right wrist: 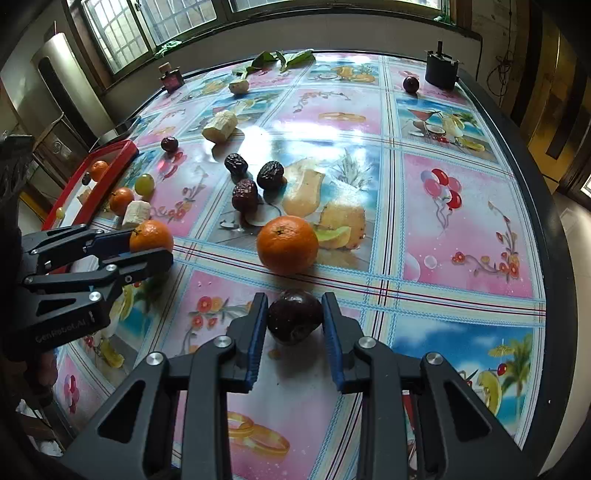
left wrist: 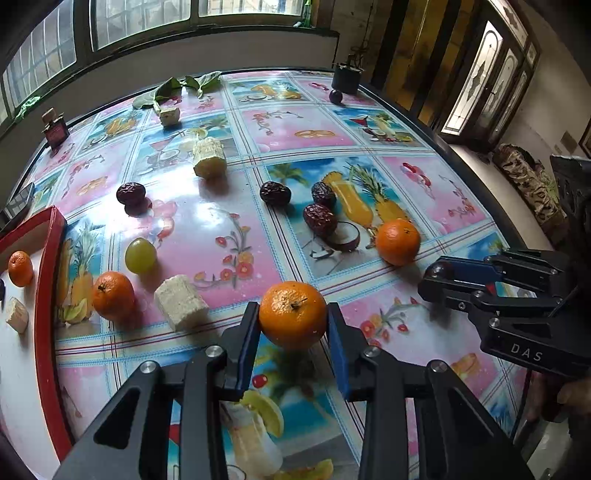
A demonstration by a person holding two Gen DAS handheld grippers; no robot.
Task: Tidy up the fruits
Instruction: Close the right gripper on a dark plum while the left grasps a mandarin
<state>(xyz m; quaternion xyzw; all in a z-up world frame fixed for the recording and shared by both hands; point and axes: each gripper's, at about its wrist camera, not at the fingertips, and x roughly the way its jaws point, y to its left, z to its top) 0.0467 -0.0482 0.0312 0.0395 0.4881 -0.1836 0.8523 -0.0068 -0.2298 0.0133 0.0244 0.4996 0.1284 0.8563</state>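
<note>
Table: a big table (right wrist: 461,206) under a glossy oilcloth printed with cocktails, pineapples, balloons and flowers in pink and blue squares, dark edging round its rim.
Light: daylight pours in, throwing a bright white glare across the middle of the cloth.
Windows: a run of dark-framed windows (left wrist: 147,22) along the far wall, grilles visible behind the panes.
Wall: a pale band of wall (left wrist: 207,55) sits right beneath the sills.
Doors: on the right, dark wooden doors with ornate leaded glass panels (left wrist: 480,77).
Left side: a tall pale cylinder-shaped appliance (right wrist: 64,77) stands in the corner.
Right side: patterned upholstery (left wrist: 528,181), low beside the doors.
</note>
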